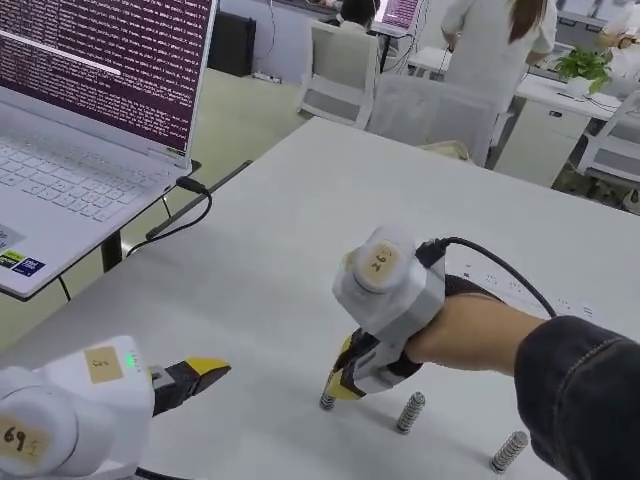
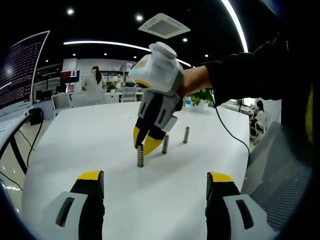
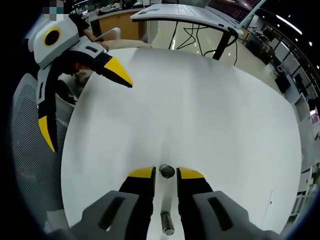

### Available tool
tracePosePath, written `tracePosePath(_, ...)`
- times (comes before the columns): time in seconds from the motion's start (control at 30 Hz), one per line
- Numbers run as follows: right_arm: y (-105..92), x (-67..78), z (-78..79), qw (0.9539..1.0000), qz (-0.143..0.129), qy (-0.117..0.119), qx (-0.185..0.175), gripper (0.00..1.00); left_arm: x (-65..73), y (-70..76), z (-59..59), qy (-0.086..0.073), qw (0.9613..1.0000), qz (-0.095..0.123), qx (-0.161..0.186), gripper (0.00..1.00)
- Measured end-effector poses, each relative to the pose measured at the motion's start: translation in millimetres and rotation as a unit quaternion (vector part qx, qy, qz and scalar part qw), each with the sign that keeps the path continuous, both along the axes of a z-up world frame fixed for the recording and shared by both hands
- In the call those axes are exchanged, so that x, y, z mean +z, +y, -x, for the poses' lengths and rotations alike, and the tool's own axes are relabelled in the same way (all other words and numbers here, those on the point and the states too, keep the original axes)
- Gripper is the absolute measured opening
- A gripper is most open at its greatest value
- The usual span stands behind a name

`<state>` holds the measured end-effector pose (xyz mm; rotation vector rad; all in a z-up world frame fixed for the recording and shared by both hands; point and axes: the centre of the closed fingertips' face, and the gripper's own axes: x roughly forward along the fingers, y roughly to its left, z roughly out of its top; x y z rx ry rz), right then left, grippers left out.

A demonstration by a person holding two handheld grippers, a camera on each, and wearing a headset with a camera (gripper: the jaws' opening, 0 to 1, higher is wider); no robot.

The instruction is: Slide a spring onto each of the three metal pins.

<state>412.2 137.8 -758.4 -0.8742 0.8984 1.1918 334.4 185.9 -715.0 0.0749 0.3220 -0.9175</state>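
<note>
Three coiled springs stand upright in a row on the white table (image 1: 300,220): a left spring (image 1: 327,401), a middle spring (image 1: 410,412) and a right spring (image 1: 509,451). My right gripper (image 1: 345,385) reaches down over the left spring (image 2: 140,156), jaws drawn in close around its top (image 3: 166,171). The middle spring (image 3: 167,223) shows between the gripper's bodies. Lower left, my left gripper (image 1: 205,372) hovers above the table, open with nothing between its jaws (image 2: 155,185). It faces the row, with the other springs (image 2: 165,144) (image 2: 186,135) behind. The pins are hidden inside the coils.
An open laptop (image 1: 90,130) sits on a stand at the far left, its cable (image 1: 190,215) trailing over the table's edge. A black cord (image 1: 500,270) runs from the right gripper across the table. Chairs and people are in the background.
</note>
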Motion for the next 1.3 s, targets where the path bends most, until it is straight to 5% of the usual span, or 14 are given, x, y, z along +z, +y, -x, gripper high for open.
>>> tracePosePath(0.9,-8.4,10.5,-5.2,0.9985,-0.041,-0.03,-0.023,0.57,3.1,-6.4,-0.8,-0.004,0.9999,-0.006,-0.009,0.81)
tracePosePath(1.3,-9.9,12.9,-1.9,0.9964,-0.071,-0.033,-0.033,0.67,4.6,-10.4,-0.7,-0.006,0.9998,-0.01,-0.016,0.82)
